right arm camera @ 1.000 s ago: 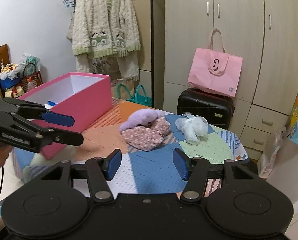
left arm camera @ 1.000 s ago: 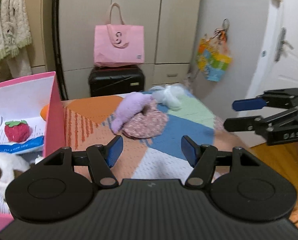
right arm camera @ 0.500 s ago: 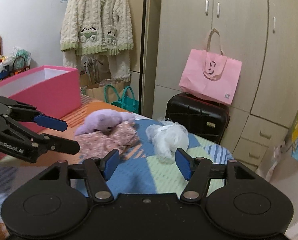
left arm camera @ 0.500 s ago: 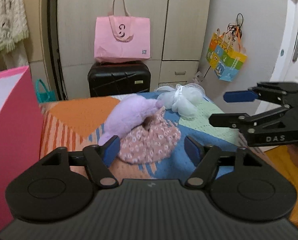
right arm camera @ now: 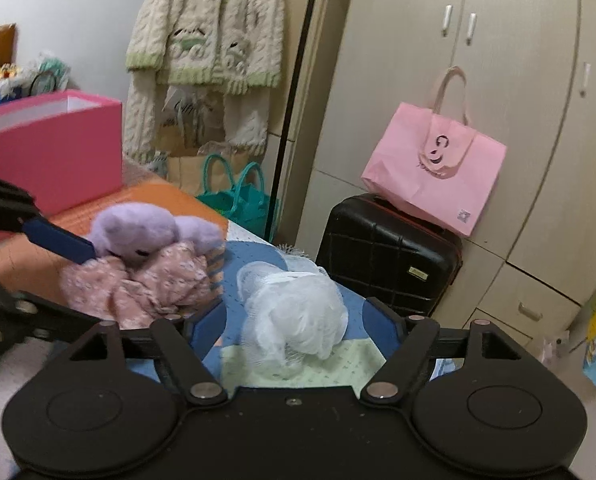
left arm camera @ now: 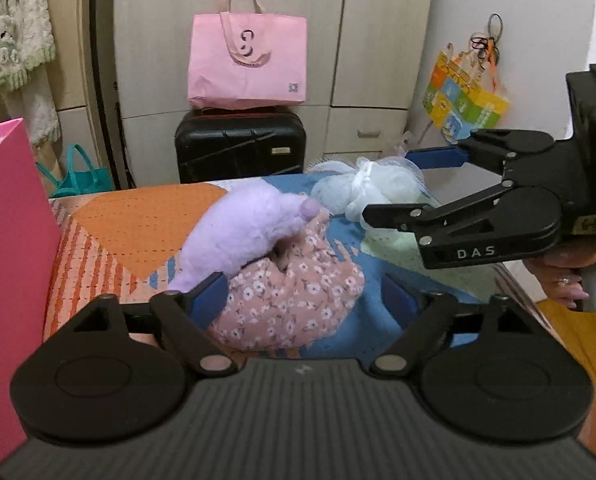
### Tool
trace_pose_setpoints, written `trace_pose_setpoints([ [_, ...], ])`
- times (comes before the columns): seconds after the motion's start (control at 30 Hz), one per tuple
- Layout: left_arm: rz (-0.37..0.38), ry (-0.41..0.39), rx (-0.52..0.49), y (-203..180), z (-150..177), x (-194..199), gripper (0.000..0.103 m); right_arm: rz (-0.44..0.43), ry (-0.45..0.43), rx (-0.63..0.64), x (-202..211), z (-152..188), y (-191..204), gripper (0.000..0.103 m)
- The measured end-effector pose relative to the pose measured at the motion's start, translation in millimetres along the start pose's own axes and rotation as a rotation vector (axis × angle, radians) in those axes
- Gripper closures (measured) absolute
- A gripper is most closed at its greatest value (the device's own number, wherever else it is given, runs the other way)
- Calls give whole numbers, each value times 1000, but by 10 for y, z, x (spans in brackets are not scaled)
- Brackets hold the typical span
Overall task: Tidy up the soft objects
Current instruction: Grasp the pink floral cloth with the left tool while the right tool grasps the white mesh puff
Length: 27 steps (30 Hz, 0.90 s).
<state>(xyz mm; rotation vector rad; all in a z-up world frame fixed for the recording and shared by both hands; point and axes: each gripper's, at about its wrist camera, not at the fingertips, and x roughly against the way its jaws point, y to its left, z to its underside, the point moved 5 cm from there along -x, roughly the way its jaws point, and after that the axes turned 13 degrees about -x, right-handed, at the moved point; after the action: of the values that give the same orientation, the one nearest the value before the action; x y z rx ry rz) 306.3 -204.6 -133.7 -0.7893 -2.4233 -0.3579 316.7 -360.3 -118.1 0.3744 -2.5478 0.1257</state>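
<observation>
Both wrist cameras look forward and slightly down over the patchwork bed (left arm camera: 137,220), close in; each catches the purple plush (left arm camera: 241,232) (right arm camera: 137,232), white mesh puff (left arm camera: 378,188) (right arm camera: 293,320) and pink bag (left arm camera: 249,64) (right arm camera: 434,172).

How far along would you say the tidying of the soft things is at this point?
Early to midway, as far as can be seen. Done: cannot tell, since the pink box hides its contents. In hand: nothing; the left gripper is opening around the purple plush in the floral dress, and the right gripper is opening around the white mesh pouf. Left: grasping both and boxing them.
</observation>
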Motion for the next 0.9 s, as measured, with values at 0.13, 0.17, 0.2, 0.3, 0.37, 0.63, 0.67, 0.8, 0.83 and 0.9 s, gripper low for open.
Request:
trace_pose_setpoints([
  [0.13, -45, 19, -8, 8, -3, -100, 18, -49, 15, -20, -159, -23, -82, 21],
  [0.17, -47, 24, -5, 10, 1, -120, 18, -64, 19, -37, -192, -27, -106, 21],
  [0.2, -48, 32, -1, 11, 11, -144, 17, -75, 24, -51, -224, -25, -120, 21],
  [0.3, -69, 43, 0, 13, 39, -197, 17, -104, 37, -79, -308, 0, -150, 21],
  [0.37, -86, 42, -1, 9, 50, -222, 17, -125, 57, -84, -362, 35, -148, 21],
  [0.63, -90, 48, -11, 0, 93, -275, 21, -119, 62, -28, -391, 63, -85, 39],
  [0.67, -94, 49, -14, -2, 96, -270, 25, -117, 62, -22, -396, 62, -87, 42],
  [0.8, -123, 45, -33, -17, 95, -241, 60, -122, 66, -22, -360, 87, -51, 60],
  [0.83, -125, 47, -38, -29, 88, -238, 68, -119, 67, -22, -346, 94, -43, 62],
  [0.9, -123, 53, -64, -54, 60, -247, 82, -111, 64, -16, -302, 105, -14, 64],
])
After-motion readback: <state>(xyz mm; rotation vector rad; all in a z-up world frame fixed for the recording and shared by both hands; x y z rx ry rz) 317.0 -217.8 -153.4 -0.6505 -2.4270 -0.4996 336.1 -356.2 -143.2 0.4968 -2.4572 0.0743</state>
